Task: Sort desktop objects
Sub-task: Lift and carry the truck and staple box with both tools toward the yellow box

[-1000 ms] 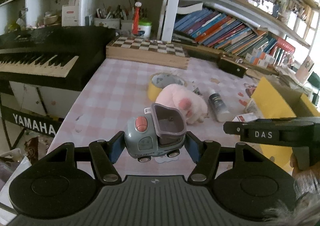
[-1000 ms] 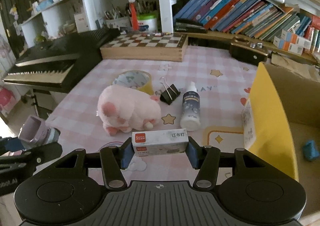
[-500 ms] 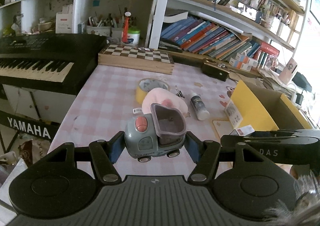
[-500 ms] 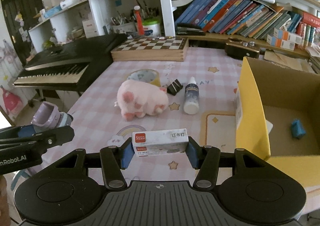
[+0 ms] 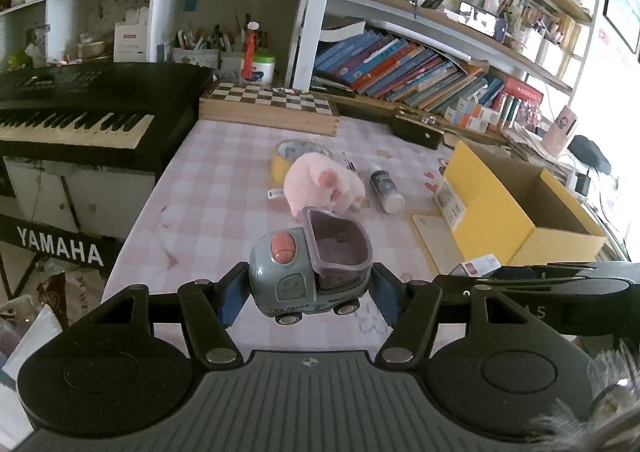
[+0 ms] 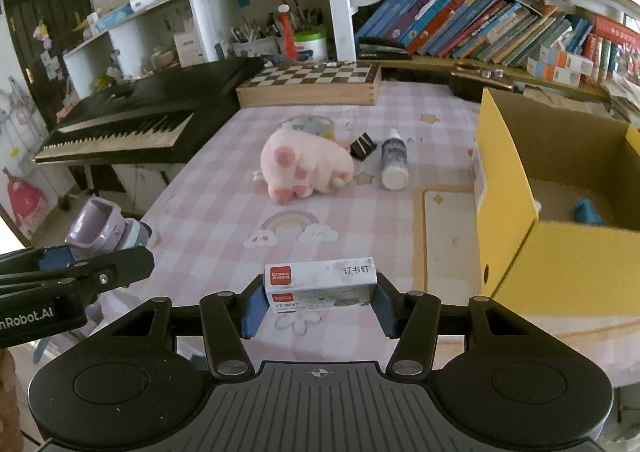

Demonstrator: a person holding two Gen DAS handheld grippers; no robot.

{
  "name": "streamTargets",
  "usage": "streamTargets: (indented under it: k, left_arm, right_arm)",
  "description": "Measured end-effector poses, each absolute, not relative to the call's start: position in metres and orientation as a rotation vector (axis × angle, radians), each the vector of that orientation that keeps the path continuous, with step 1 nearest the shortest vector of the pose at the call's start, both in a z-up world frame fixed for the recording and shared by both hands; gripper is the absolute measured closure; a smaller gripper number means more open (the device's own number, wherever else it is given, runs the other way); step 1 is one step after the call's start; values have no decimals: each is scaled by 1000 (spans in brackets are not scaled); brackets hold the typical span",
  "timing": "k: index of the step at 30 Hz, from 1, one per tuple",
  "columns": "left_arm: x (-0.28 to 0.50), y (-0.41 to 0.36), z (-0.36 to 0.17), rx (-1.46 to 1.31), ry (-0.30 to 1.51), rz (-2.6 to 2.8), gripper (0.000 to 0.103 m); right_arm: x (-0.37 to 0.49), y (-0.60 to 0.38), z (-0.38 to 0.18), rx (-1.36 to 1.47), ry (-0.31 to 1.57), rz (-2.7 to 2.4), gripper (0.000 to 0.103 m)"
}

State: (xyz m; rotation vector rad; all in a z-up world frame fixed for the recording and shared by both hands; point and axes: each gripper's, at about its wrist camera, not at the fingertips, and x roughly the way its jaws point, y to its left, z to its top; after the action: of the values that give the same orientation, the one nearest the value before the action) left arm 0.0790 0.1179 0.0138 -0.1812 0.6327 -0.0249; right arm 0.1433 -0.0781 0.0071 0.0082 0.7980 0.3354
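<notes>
My left gripper (image 5: 310,294) is shut on a grey toy truck (image 5: 308,268) with a purple bucket, held above the near edge of the pink checked table (image 5: 224,188). My right gripper (image 6: 318,300) is shut on a white staple box (image 6: 320,282) with a red label, also lifted over the table's near edge. In the right wrist view the truck (image 6: 106,230) shows at the left, in the other gripper. On the table lie a pink plush toy (image 6: 304,166), a yellow tape roll (image 6: 310,126), a black binder clip (image 6: 363,146) and a small white bottle (image 6: 395,164).
An open yellow cardboard box (image 6: 508,180) stands at the right of the table, with a blue object (image 6: 586,212) inside. A chessboard box (image 6: 312,82) sits at the back, a black keyboard (image 6: 132,120) to the left, and bookshelves (image 6: 480,24) behind.
Both grippers have drawn back from the table items and risen a little, each keeping its object. The plush, bottle and yellow box look farther away, and more of the box interior shows.
</notes>
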Motion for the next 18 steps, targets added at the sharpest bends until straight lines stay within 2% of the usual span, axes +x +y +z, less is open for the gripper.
streamTargets:
  k: [18]
  left_arm:
    - [17, 103, 11, -141, 670, -113, 42]
  right_arm:
    - [70, -91, 1, 68, 814, 266, 49]
